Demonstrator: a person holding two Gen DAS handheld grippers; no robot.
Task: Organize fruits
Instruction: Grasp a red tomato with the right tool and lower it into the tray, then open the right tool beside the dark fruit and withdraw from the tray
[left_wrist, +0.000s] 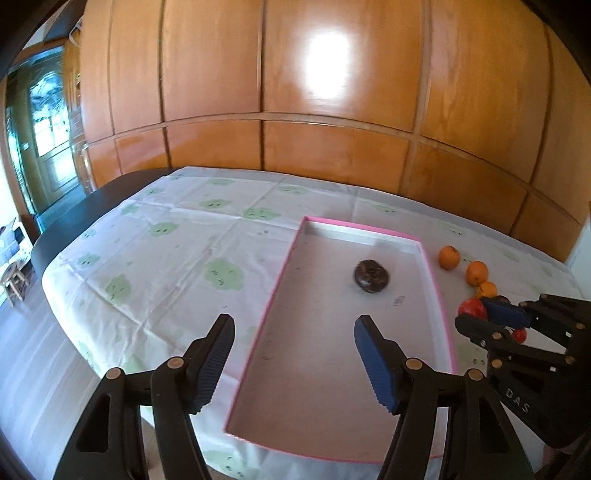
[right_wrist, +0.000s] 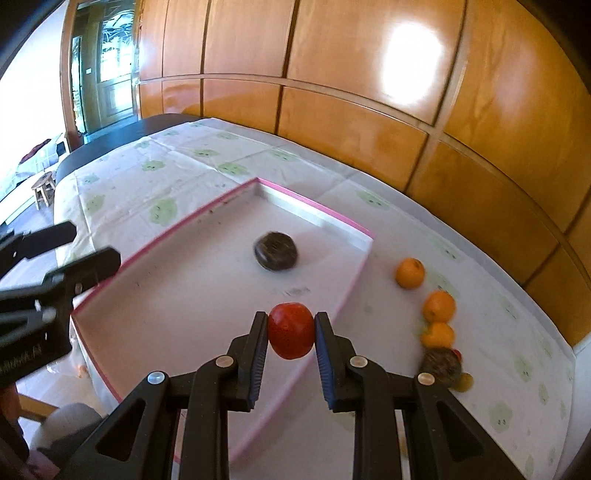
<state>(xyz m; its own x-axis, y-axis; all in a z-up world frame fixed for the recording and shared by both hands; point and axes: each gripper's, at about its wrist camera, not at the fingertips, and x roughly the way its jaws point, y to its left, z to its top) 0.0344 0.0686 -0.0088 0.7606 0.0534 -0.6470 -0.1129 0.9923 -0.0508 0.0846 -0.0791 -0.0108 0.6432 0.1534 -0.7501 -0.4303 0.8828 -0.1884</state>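
A shallow pink-rimmed tray (left_wrist: 436, 284) (right_wrist: 207, 216) lies on the tablecloth. One dark purple fruit (left_wrist: 371, 276) (right_wrist: 275, 251) sits inside it. My right gripper (right_wrist: 291, 334) is shut on a red fruit (right_wrist: 291, 335) (left_wrist: 472, 307) and holds it over the tray's right edge. My left gripper (left_wrist: 294, 356) is open and empty above the tray's near left part; it also shows in the right wrist view (right_wrist: 92, 247). Three oranges (right_wrist: 410, 272) (left_wrist: 448, 257) lie in a row right of the tray. Another dark fruit (right_wrist: 441, 363) lies beyond them.
The table (left_wrist: 155, 236) is covered by a white cloth with green prints. A wood-panelled wall (left_wrist: 295, 92) stands right behind it. A dark table edge (left_wrist: 74, 218) and a doorway (left_wrist: 48, 136) are at the left. A small stool (right_wrist: 43, 188) stands on the floor.
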